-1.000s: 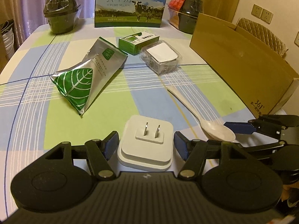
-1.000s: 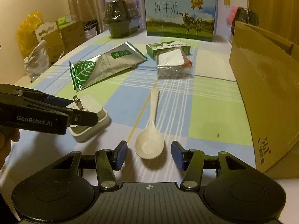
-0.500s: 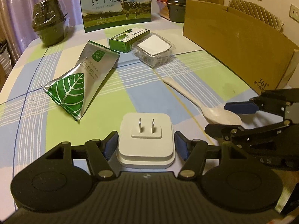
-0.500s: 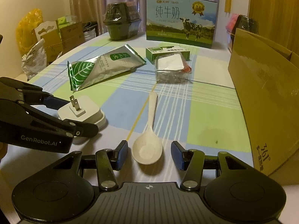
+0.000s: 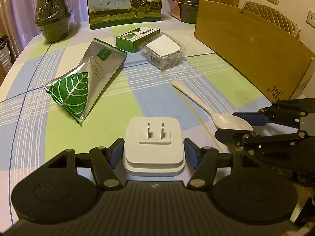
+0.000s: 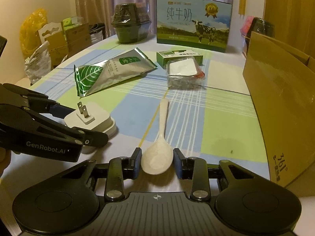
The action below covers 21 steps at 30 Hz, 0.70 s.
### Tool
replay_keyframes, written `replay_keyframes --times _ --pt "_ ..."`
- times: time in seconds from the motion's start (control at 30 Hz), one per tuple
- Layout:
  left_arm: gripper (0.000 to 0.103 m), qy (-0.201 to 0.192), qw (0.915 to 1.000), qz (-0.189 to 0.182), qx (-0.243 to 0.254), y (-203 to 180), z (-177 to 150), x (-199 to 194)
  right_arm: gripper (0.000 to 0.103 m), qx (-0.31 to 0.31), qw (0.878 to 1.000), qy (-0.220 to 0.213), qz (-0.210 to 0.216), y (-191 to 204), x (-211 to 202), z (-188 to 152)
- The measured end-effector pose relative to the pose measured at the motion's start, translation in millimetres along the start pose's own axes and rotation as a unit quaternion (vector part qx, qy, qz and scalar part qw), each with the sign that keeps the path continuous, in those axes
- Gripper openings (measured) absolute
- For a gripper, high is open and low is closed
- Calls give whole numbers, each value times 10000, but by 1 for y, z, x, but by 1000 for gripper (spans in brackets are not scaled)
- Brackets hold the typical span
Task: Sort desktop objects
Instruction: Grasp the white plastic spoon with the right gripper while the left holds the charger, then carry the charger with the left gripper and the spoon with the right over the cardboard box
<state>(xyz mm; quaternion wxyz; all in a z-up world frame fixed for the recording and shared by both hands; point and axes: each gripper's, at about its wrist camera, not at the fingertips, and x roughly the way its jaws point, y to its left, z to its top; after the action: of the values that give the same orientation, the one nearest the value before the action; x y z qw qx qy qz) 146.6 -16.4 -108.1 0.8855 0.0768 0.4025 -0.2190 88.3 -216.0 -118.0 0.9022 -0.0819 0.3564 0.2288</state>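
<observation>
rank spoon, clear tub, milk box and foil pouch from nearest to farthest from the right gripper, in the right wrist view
1. spoon, bowl between the right gripper fingers
2. foil pouch, mid table, left
3. clear tub, mid table, slightly right; too close to the pouch to call
4. milk box, far edge

The tabletop (image 5: 216,74) wears a checked cloth of pale blue, light green and cream blocks crossed by thin white and dark blue lines. The plug adapter (image 5: 153,149) is plain white with silver prongs. The spoon (image 6: 158,157) is off-white. The pouch (image 5: 86,82) is silver foil with a green leaf veined in silver and a small green label. The small carton (image 5: 135,37) is green and white. The milk box (image 6: 194,21) shows a black-and-white cow on green grass under blue sky. The cardboard box (image 5: 250,45) is plain tan. Each tool is black with blue pads (image 6: 137,163).
</observation>
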Motion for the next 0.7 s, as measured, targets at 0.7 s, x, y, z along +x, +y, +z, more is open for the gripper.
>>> replay_keyframes --times 0.7 --pt "60 3 9997 131 200 -5 -1 2 31 69 9999 -98 -107 -5 -8 2"
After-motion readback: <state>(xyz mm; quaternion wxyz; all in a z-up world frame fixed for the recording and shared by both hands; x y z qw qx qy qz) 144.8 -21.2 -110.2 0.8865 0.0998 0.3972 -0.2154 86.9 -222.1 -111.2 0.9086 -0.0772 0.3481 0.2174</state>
